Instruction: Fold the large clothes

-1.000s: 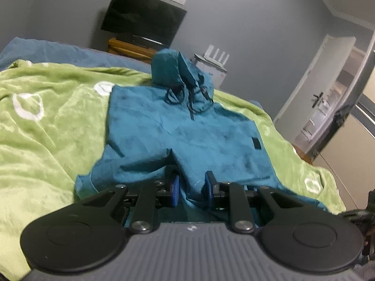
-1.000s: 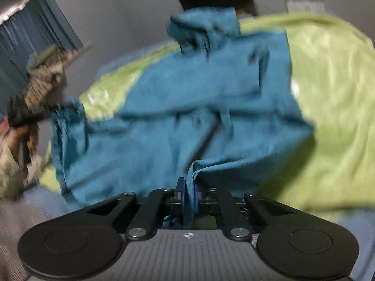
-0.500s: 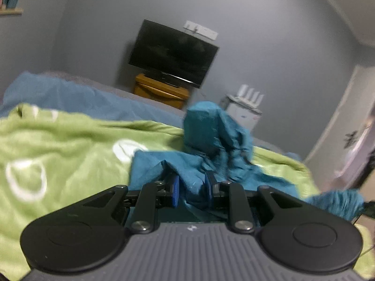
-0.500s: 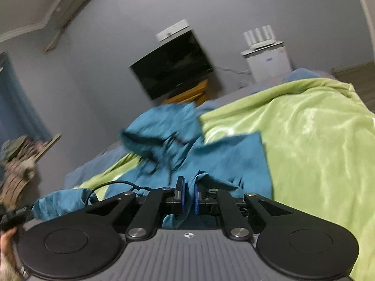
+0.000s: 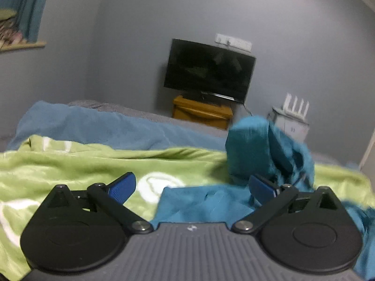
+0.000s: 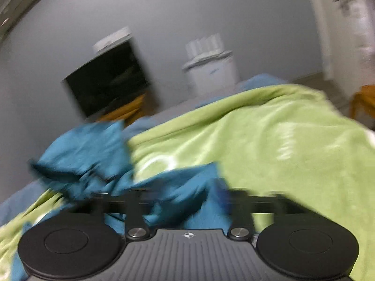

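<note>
My left tongs [image 5: 192, 187] stand wide, their jaws just sprung apart, the blue pads [image 5: 123, 186] clear of any cloth; the teal hoodie [image 5: 211, 201] lies loose between and beyond them, touched by neither pad as far as I can see. My right tongs [image 6: 185, 199] have also just been opening and stand fairly wide; their fingers are smeared by blur, and the hoodie [image 6: 164, 187] lies between them, not pinched. The hoodie rests on the green blanket [image 5: 70, 168], bunched toward the middle of the bed, its hood [image 5: 253, 145] standing up at the far end. Beyond the green blanket a blue cover [image 5: 93, 128] lies along the far edge. Against the grey far wall a dark television [image 5: 208, 70] sits on a wooden stand [image 5: 201, 112], with a small white cabinet [image 5: 290, 126] to its right. In the right view a white door [image 6: 351, 23] shows at far right.
</note>
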Demonstrator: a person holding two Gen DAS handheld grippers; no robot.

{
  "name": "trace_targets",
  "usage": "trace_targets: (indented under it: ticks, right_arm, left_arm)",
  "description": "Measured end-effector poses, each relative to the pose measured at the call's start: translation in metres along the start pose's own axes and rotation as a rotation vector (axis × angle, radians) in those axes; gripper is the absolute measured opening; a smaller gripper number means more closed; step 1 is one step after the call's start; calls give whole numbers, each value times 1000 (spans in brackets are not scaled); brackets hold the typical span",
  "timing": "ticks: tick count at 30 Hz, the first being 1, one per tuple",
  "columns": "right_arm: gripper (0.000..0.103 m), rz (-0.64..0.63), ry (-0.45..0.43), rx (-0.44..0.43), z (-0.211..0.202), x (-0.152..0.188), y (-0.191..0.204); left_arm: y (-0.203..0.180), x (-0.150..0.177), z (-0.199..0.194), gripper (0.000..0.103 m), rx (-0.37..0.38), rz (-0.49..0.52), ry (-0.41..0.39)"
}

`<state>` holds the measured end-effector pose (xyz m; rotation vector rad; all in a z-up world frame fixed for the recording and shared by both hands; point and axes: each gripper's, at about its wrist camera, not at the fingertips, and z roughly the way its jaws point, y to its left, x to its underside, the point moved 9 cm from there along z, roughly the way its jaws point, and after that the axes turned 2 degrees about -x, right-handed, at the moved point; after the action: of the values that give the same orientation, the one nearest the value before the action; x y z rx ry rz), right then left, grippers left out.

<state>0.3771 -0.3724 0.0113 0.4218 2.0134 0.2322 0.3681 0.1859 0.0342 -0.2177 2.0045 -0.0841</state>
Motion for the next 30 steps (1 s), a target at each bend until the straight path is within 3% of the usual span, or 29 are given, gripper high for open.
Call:
trace_targets:
  ticks: [2,7,9,11,14,16,18,21,23,24,26,27,30]
  right_arm:
    - [77,-9,-56,6,-3,3,-8]
    - [76,-221,85,-67,17,55,4]
    - [77,-312,140,-30,24,79,4]
    - [78,-314,164,35,32,91,-7]
    - [82,-246,136,43,26,96,-20]
    - [81,-249,90,50,16,96,-19]
    - [81,-269,34,2,-10,95,-11]
    - [83,-334,14,-121,-40,118,16]
    - [85,-411,8,-157,-55,140,31]
    - [86,-463,32,-153,-58,152,36]
    - [87,-556,141,-77,-57,181,35]
    - [87,-552,171,-54,-58,188,31]
    - [90,-412,176,-62,-80,187,19]
  left_arm:
    - [5,23,6,103,-19,67,53]
    - [11,90,17,103,4,159,164]
    - [18,115,26,103,-32,194,217]
    - [25,136,32,103,-65,226,249]
    - [36,142,29,103,-71,189,259]
    - [44,135,20,103,-118,159,257]
    - [38,129,5,103,-135,123,241]
    - [1,132,-17,103,9,40,251]
    - [-29,145,-33,103,92,94,257]
    - [-44,157,-38,103,105,171,279]
    - [-61,186,-39,103,45,328,347]
    - [-63,194,-41,103,16,358,366]
    - [-62,187,-54,103,-27,298,383]
